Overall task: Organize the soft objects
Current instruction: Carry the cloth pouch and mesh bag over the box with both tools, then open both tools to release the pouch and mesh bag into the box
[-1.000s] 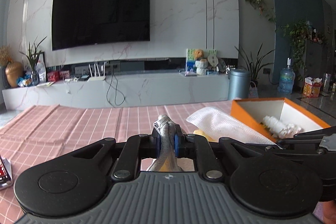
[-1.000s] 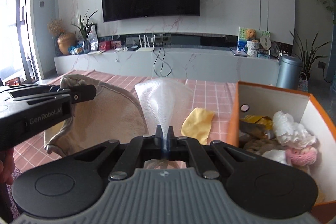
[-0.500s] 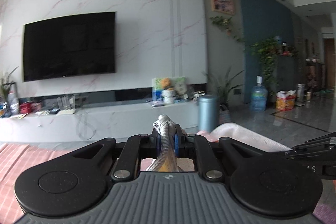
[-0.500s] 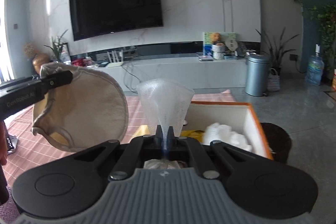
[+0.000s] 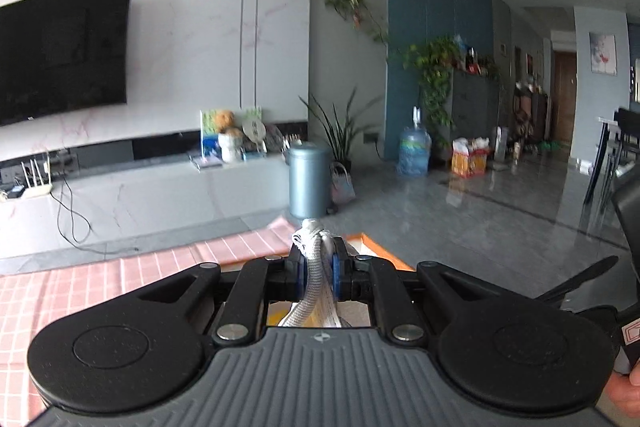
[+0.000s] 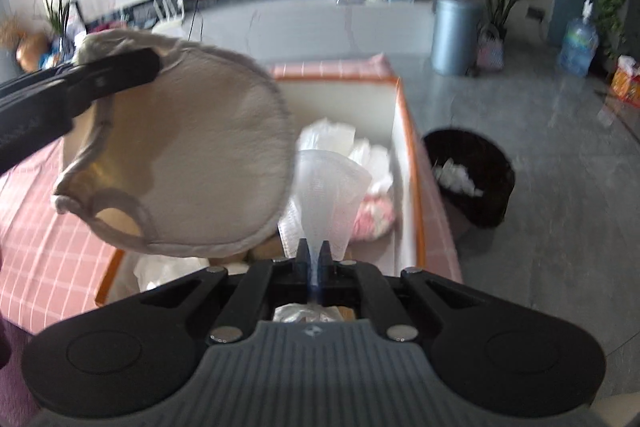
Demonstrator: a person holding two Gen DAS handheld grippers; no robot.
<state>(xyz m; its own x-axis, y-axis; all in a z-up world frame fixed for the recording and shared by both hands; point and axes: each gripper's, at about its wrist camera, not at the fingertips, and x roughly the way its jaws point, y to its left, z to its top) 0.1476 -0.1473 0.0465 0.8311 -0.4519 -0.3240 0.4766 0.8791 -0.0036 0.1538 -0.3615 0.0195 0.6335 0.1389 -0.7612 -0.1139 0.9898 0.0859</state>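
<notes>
My left gripper (image 5: pixel 318 269) is shut on the grey-white edge of a beige cloth cap (image 5: pixel 314 259). In the right wrist view the cap (image 6: pixel 192 163) hangs from that gripper above the near left part of the orange box (image 6: pixel 408 163). My right gripper (image 6: pixel 314 253) is shut on a clear white mesh bag (image 6: pixel 332 195) and holds it over the box. The box holds white and pink soft items (image 6: pixel 372 215). In the left wrist view only the box's orange rim (image 5: pixel 384 251) shows behind the fingers.
The pink checked tablecloth (image 6: pixel 48 235) lies left of the box. A black bin (image 6: pixel 472 175) with white scraps stands on the floor to the right. A grey bin (image 5: pixel 308 179) and a TV bench (image 5: pixel 140 187) are behind the table.
Both grippers have moved right and over the orange box with their loads. The right wrist view now tilts down into the box. The left wrist view has swung right, toward the hallway.
</notes>
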